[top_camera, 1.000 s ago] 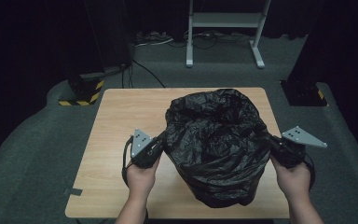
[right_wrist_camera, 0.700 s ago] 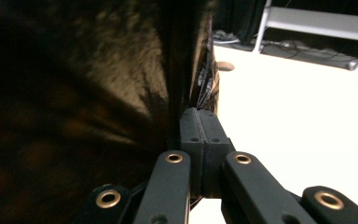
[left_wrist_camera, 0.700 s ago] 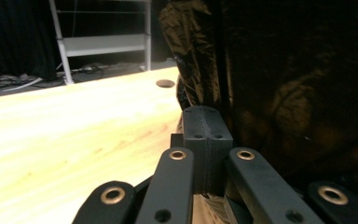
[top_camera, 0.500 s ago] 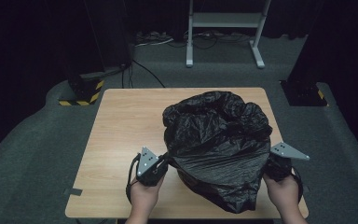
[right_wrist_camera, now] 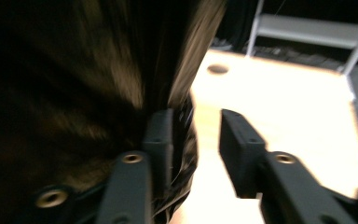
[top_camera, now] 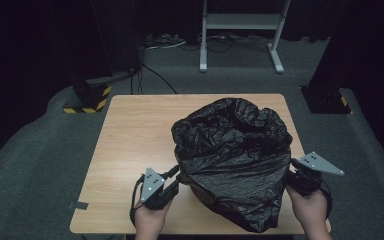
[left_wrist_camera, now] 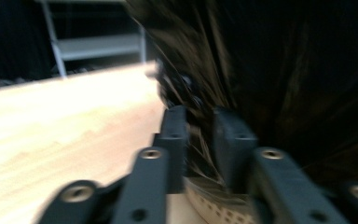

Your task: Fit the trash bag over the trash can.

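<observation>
A crumpled black plastic bag (top_camera: 235, 160) stands on the wooden table (top_camera: 140, 125), right of centre, with its mouth up. My left gripper (top_camera: 177, 176) sits low against the bag's left side. In the left gripper view its jaws (left_wrist_camera: 200, 126) have just been opening; they stand apart, with a loose fold of the bag (left_wrist_camera: 284, 70) between them. My right gripper (top_camera: 291, 172) is at the bag's right side. Its jaws (right_wrist_camera: 196, 126) have also just been opening and stand apart; the bag's film (right_wrist_camera: 74, 70) lies against one jaw, and bare table shows in the gap.
Bare tabletop stretches left of the bag and behind it. On the floor beyond stand a white metal frame (top_camera: 240, 30), a base with black-and-yellow stripes (top_camera: 87, 102) at the left, and a dark base (top_camera: 325, 100) at the right. Cables (top_camera: 155, 75) trail there.
Both hands have come down and toward the table's near edge. The bag has sunk with them and slumped lower and wider.
</observation>
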Motion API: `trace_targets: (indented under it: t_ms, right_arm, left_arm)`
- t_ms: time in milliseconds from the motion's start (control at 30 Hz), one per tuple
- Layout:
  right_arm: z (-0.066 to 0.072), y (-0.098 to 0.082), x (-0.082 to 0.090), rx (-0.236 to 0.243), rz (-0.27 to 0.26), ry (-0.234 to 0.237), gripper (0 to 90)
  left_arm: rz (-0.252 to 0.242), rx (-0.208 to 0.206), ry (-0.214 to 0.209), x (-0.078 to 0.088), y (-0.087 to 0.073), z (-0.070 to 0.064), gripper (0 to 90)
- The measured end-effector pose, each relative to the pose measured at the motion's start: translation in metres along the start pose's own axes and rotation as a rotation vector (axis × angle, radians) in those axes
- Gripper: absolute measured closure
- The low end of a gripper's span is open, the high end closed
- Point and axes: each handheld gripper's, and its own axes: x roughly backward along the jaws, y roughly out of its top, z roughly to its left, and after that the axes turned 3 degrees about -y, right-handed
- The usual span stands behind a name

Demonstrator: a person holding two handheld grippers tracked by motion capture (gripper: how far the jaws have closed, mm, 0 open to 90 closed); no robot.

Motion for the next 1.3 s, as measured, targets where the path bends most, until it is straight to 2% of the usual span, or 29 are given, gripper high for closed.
trace_targets:
  t_ms: [33,67,100,133,167,200,233,300,367,433,467,533,567,667,767,800,867,900,933,967,1067,1133,1200,1233,1300]
  right_arm:
    - [-0.001,0.004,0.006,0.001,-0.019,-0.022,55.3]
    - [-0.001,0.006,0.011,0.002,-0.035,-0.037,52.9]
    - [-0.002,0.01,0.02,-0.002,-0.06,-0.059,49.9]
    - [-0.002,0.012,0.026,-0.008,-0.073,-0.069,48.7]
    - [0.0,0.014,0.036,-0.024,-0.095,-0.076,47.4]
    - [0.003,0.015,0.043,-0.033,-0.109,-0.078,46.3]
    - [0.006,0.015,0.048,-0.033,-0.115,-0.075,45.1]
    - [0.019,0.016,0.058,-0.011,-0.105,-0.06,43.4]
    - [0.028,0.017,0.063,-0.004,-0.1,-0.054,42.8]
    - [0.032,0.018,0.063,-0.011,-0.091,-0.055,42.9]
    - [0.034,0.019,0.062,-0.009,-0.091,-0.058,42.4]
    - [0.033,0.021,0.056,-0.005,-0.081,-0.055,41.4]
    - [0.032,0.022,0.053,-0.007,-0.075,-0.053,41.7]
    - [0.023,0.024,0.038,-0.014,-0.08,-0.058,42.5]
    - [0.01,0.031,0.013,-0.009,-0.087,-0.027,44.0]
    - [0.007,0.033,0.006,-0.003,-0.09,-0.017,44.0]
    - [-0.003,0.04,-0.012,0.004,-0.085,0.022,41.2]
    - [-0.008,0.043,-0.021,0.017,-0.074,0.026,39.6]
    - [-0.012,0.045,-0.027,0.033,-0.058,0.008,39.6]
    - [-0.017,0.047,-0.031,0.03,-0.045,-0.017,39.6]
    - [-0.024,0.046,-0.019,0.005,-0.051,-0.067,39.5]
    - [-0.022,0.043,0.003,0.004,-0.064,-0.115,39.2]
    - [-0.016,0.038,0.023,0.016,-0.063,-0.147,38.6]
    - [-0.011,0.035,0.038,0.02,-0.067,-0.166,38.7]
    - [-0.001,0.029,0.058,0.021,-0.072,-0.175,38.6]
  left_arm:
    - [-0.027,0.008,0.022,0.005,0.003,0.003,59.9]
    - [-0.071,0.023,0.043,0.013,0.009,0.009,58.2]
    - [-0.09,0.024,0.055,0.017,0.012,0.013,58.1]
    - [-0.103,0.022,0.084,0.018,0.019,0.02,58.1]
    - [-0.096,0.012,0.105,0.014,0.024,0.027,58.2]
    - [-0.087,0.009,0.11,0.009,0.028,0.033,58.1]
    - [-0.058,0.013,0.101,-0.004,0.034,0.042,58.1]
    - [0.003,-0.004,0.091,-0.032,0.041,0.051,57.4]
    - [0.045,-0.01,0.07,-0.056,0.045,0.054,57.4]
    - [0.05,-0.015,0.047,-0.069,0.048,0.051,57.4]
    - [0.045,-0.029,0.022,-0.074,0.049,0.045,57.4]
    - [0.038,-0.038,0.002,-0.077,0.048,0.038,59.1]
    - [0.033,-0.035,0.002,-0.075,0.046,0.035,63.7]
    - [0.016,-0.011,0.002,-0.063,0.039,0.032,63.6]
    - [0.015,-0.03,0.024,-0.045,0.031,0.021,64.4]
    - [0.004,-0.027,0.023,-0.035,0.026,0.016,64.4]
    - [-0.014,-0.039,0.02,-0.02,0.019,0.01,62.3]
    - [-0.018,-0.051,0.036,-0.013,0.016,0.008,61.3]
    - [-0.013,-0.065,0.067,-0.007,0.013,0.009,60.9]
    - [-0.001,-0.062,0.091,-0.005,0.012,0.014,59.4]
    - [0.015,-0.029,0.129,-0.011,0.013,0.036,58.3]
    - [0.036,-0.048,0.152,-0.026,0.019,0.048,57.6]
    - [0.046,-0.049,0.142,-0.044,0.026,0.055,56.5]
    - [0.049,-0.051,0.131,-0.052,0.03,0.056,56.4]
    - [0.054,-0.059,0.11,-0.065,0.034,0.054,56.1]
